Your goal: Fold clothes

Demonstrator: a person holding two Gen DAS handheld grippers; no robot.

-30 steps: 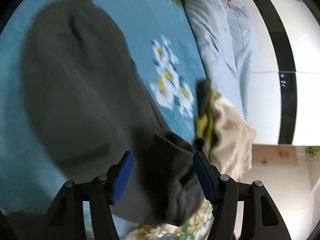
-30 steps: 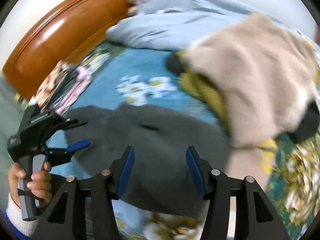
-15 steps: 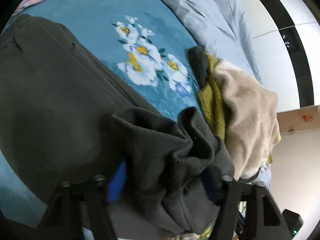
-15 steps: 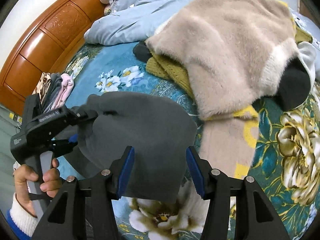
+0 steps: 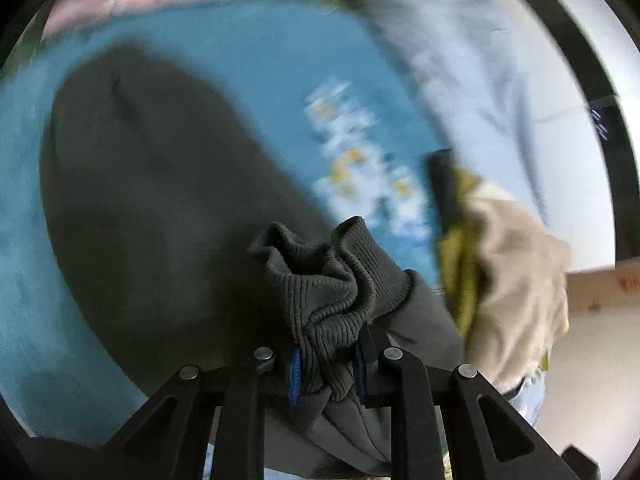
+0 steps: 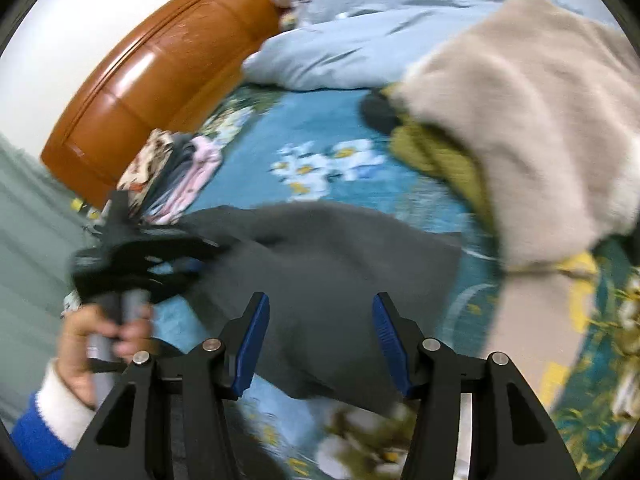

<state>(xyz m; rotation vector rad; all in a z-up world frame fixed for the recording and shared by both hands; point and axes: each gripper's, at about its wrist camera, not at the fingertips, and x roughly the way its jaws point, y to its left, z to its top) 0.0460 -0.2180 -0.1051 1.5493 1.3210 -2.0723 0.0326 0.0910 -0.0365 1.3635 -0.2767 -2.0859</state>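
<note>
A dark grey sweatshirt (image 5: 152,200) lies spread on the blue floral bedspread (image 5: 256,60). Its ribbed cuff (image 5: 332,280) is bunched up between the blue pads of my left gripper (image 5: 326,364), which is shut on it. In the right wrist view the same sweatshirt (image 6: 340,276) lies below my right gripper (image 6: 320,340), which stands open above the cloth with nothing between its fingers. There, at the left, a hand holds my left gripper (image 6: 188,256) at the sweatshirt's edge.
A heap of clothes with a beige fleece (image 6: 532,120) and an olive knit (image 6: 440,156) lies at the right. A light blue duvet (image 6: 360,32) lies at the back, folded clothes (image 6: 176,176) by the wooden headboard (image 6: 160,72).
My left gripper went from open over the sleeve to shut on its ribbed cuff and is moving with it. The right gripper stayed open and shifted above the sweatshirt.
</note>
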